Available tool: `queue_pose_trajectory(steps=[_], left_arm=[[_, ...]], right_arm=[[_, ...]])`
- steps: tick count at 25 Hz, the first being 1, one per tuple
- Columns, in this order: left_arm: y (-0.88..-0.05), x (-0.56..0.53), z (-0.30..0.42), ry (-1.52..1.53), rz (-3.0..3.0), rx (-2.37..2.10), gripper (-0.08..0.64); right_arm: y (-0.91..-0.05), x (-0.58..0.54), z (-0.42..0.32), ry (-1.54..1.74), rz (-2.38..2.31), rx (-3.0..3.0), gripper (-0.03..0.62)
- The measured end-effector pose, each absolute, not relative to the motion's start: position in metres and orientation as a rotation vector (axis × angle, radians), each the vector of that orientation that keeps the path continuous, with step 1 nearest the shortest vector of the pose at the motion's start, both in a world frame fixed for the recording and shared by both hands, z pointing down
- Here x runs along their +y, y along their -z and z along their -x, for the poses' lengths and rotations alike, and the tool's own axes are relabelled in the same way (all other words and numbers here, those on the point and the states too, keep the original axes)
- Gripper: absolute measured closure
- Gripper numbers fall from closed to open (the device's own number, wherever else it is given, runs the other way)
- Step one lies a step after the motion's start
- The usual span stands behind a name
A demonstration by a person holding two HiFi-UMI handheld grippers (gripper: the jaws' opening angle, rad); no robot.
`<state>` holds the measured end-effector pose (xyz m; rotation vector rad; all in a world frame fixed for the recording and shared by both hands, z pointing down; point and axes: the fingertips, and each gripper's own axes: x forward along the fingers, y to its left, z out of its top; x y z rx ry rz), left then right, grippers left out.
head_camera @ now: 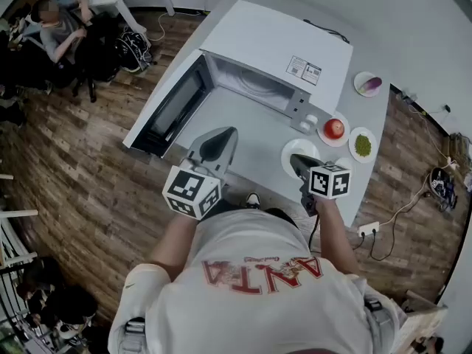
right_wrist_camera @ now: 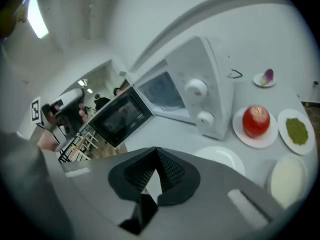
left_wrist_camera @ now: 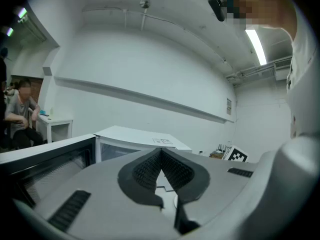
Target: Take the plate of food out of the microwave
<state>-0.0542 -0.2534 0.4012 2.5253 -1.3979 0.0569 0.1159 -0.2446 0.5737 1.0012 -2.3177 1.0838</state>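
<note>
The door of the microwave stands wide open to the left, and it seems to reach out past the left edge of the desk. The left gripper hovers in front of the open cavity, its fingers pressed together with nothing between them. In the cavity I see only a pale round disc; whether it is the plate of food or only the turntable, I cannot tell. The right gripper is near the front edge of the desk, also with its fingers pressed together and empty, above an empty white plate.

If a plate is in there, I judge that the good way is to spread the fingers of one gripper first. Then go in low and straight through the opening, pinch the rim at the near side, and draw the plate out level so that the food does not slide. The other gripper should keep away from the door.

At the far left a seated person is well apart. To the right of the microwave, toward the right edge of the desk, lie a plate with a red apple, a plate with green food, a small plate with a purple thing further back, and a pale dish near the front. These leave little free place to set a plate down; the bare desk in front of the cavity looks like the easiest spot.
</note>
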Motion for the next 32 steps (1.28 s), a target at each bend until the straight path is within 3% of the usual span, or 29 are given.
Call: queue_pose_trajectory(steps=[7, 12, 32], left_arm=[[-0.368, -0.241, 0.074, 0.021, -2.532, -1.515, 0.551], [-0.349, -0.23, 0.076, 0.041, -2.557, -1.565, 0.551], [-0.34, -0.217, 0.069, 0.046, -2.583, -1.55, 0.551]], right_arm=[[-0.434, -0.271, -0.066, -0.758, -0.903, -2.838, 0.591], [-0.38, -0.27, -0.058, -0.51, -0.921, -2.955, 0.591], [-0.353, -0.258, -0.055, -0.463, -0.917, -3.035, 0.591]])
